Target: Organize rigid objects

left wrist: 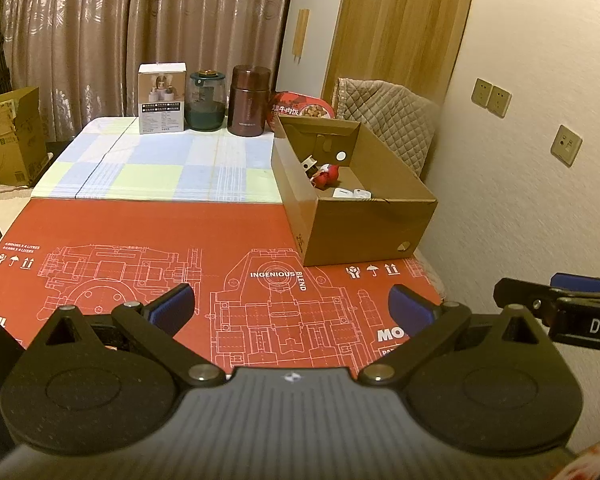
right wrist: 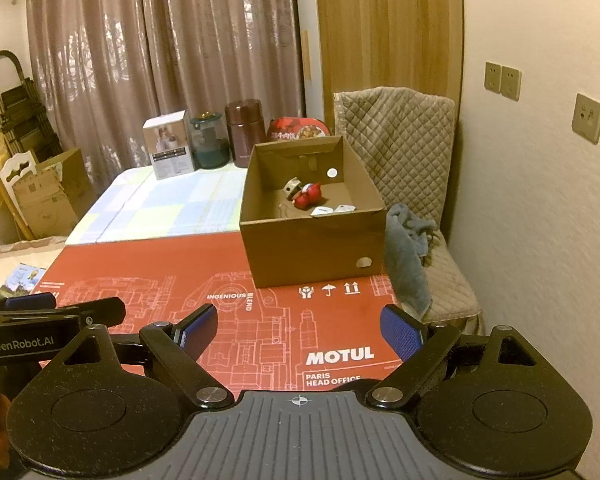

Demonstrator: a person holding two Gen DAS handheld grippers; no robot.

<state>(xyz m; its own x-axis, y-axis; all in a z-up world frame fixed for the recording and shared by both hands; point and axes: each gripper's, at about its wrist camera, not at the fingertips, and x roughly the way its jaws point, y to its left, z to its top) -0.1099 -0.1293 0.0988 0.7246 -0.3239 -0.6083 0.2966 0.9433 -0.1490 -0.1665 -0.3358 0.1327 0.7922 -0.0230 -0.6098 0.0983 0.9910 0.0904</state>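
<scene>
Both black two-finger grippers w/ blue pads stand spread wide, nothing between the pads: left gripper (left wrist: 292,308) and right gripper (right wrist: 300,330), each over the red cardboard sheet w/ white machine line-drawings (left wrist: 160,232). The open brown cardboard box (left wrist: 364,220) sits at the sheet's far right corner, approx 1 o'clock from the left gripper, 12 from the right. Inside it: a red figurine (right wrist: 307,195), a silver-grey metal piece (right wrist: 291,188) touching it, and two small white blocks (right wrist: 332,210) near the front wall. Only the right view shows a grey-blue towel (right wrist: 408,248) draped on the quilted chair (right wrist: 400,136) just right of the box, plus a folding trolley at 9 o'clock; only the left view shows a wooden strip on the wall at 12. Behind the box, on the checked cloth: white carton (left wrist: 162,98), dark green glass jar (left wrist: 206,100), maroon metal flask (left wrist: 249,100), red food tub (left wrist: 300,106) w/ Chinese text. Readable: "INGENIOUS BLEND", "MOTUL PARIS HEAD OFFICE", "GenRobot.AI" on the left gripper's side.
</scene>
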